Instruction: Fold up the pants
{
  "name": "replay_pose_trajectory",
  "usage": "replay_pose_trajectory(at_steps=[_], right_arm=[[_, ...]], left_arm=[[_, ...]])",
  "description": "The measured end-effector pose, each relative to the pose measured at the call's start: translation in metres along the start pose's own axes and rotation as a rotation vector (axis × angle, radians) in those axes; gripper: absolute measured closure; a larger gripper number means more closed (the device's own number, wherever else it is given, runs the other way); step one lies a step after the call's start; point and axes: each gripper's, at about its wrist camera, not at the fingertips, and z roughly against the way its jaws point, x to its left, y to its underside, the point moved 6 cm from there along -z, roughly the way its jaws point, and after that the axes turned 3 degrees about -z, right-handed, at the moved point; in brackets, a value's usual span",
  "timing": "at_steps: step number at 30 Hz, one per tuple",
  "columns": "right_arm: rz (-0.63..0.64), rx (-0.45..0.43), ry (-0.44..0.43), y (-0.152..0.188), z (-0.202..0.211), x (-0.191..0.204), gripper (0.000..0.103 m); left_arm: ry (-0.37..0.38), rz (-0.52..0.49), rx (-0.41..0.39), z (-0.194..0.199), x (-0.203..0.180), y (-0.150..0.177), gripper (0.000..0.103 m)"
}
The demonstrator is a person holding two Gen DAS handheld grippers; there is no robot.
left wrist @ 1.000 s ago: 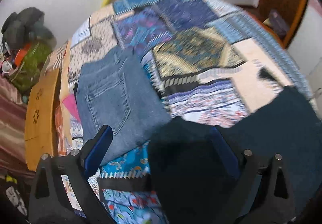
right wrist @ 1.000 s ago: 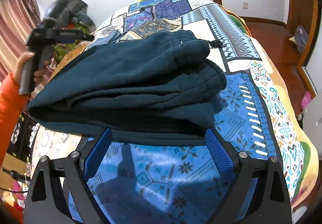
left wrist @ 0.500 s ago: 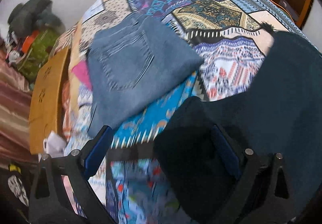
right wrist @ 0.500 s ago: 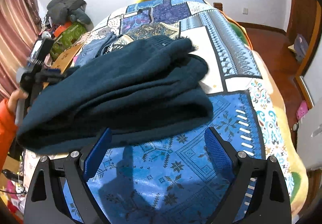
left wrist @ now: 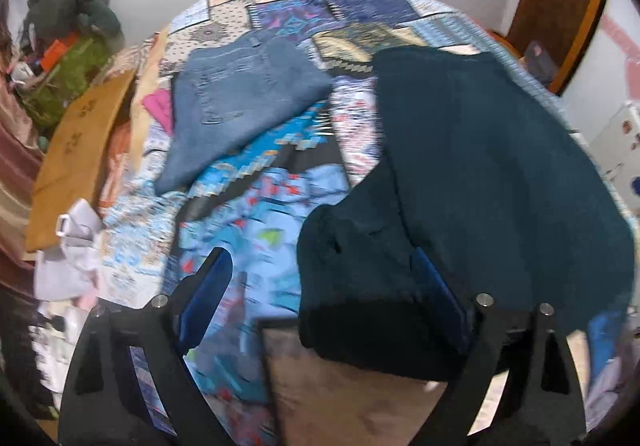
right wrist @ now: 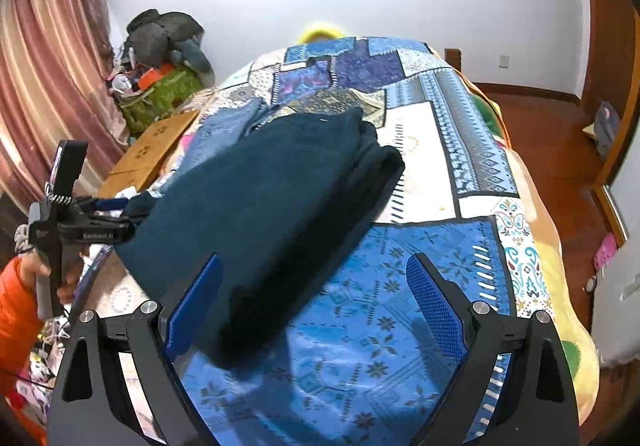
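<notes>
Holding both grippers, left [left wrist: 320, 294] and right [right wrist: 316, 302], spread apart, we see dark pants [right wrist: 272, 201] folded on the quilt [right wrist: 400, 278], jeans [left wrist: 240, 93] just beyond them.

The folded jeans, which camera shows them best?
The left wrist view: the jeans lie flat and fully visible on the quilt, back pocket showing. The right wrist view shows only a sliver of them behind the dark pants.

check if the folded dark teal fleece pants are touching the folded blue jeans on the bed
Apart. The left wrist view shows a strip of patchwork quilt between the dark teal fleece pants and the blue jeans.
</notes>
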Motion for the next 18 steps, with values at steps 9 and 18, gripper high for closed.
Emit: replay_pose_trajectory(at_steps=[9,18], right_arm=[[-0.035,0.060,0.012,0.015,-0.031,-0.006,0.034],[-0.105,0.098,-0.058,0.029,-0.040,-0.023,0.056]], left_arm=[[0.074,-0.050,-0.080,0.021,-0.043,0.001,0.017],[0.007,0.004,-0.091,0.020,-0.022,0.012,0.028]])
